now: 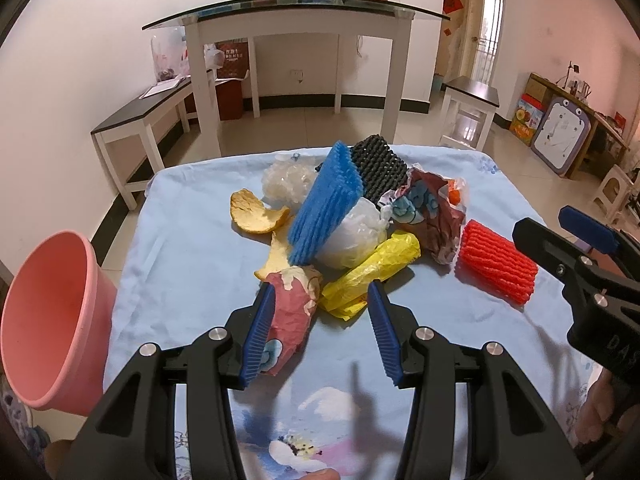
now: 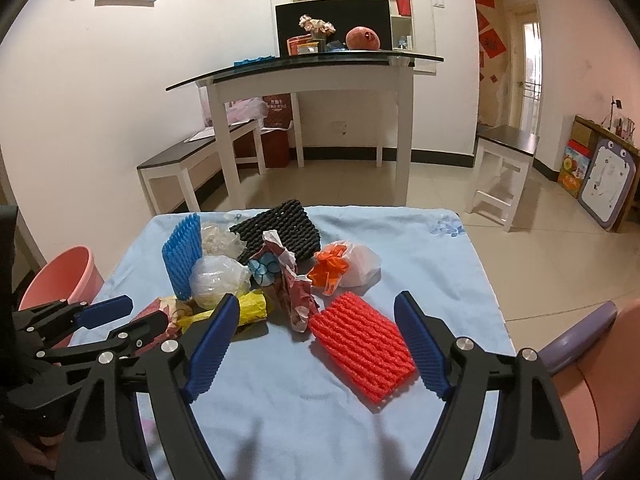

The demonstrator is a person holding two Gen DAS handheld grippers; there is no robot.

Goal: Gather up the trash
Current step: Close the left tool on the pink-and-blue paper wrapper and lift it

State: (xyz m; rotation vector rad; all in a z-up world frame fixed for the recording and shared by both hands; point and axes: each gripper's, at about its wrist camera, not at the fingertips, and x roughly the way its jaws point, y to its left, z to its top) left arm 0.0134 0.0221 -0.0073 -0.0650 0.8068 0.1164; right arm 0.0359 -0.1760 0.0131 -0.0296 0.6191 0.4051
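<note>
Right now my left gripper (image 1: 320, 328), fingers apart, has the crumpled pink paper (image 1: 290, 320) against its left finger, nearer than my open right gripper (image 2: 316, 344).

Home dining room, glass-topped table (image 2: 304, 66), benches (image 2: 192, 160) (tiled floor)

Open left gripper (image 1: 322, 330) over trash pile (image 1: 344, 216)

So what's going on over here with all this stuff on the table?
A person is clearing trash off a cloth-covered table with a gripper in each hand. The left gripper is open around a crumpled pink wrapper at the near edge of the pile. The right gripper is open just above a red foam net. A pink bin waits at the left.
</note>
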